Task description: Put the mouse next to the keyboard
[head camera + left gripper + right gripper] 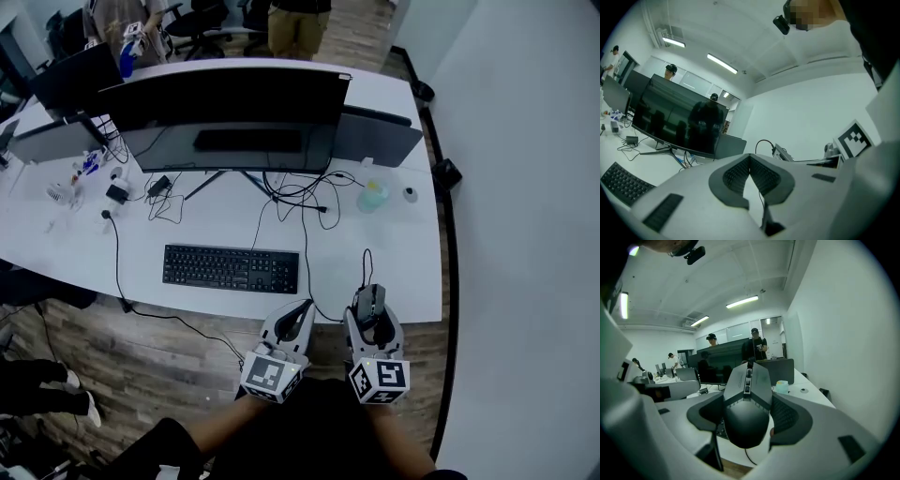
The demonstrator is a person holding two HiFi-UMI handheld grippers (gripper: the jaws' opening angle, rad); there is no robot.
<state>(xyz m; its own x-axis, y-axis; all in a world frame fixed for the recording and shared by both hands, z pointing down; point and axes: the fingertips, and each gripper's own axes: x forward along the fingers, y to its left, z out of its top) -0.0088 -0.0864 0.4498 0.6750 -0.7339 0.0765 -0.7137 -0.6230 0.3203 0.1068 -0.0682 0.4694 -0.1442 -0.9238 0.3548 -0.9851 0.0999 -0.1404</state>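
- The mouse [746, 399] is gripped by its two sides between the jaws of the right gripper [372, 314], nose pointing away, at the front edge of the desk [394, 234]. It is some way right of the keyboard [231, 268].
- The left gripper [750, 161] is closed, its jaw tips meeting with nothing between them, and is held beside the right one.
- The mouse is judged light and rigid: a hard, smooth plastic shell that can slip if pinched on its curved back.
- The flatter flanks, as taken now, are thought the safest hold. Top buttons and the wheel are best left unpressed.
- A thin cable [366, 262] runs from the mouse's nose across the desk. Some drag or snagging is to be expected when the mouse is carried left.
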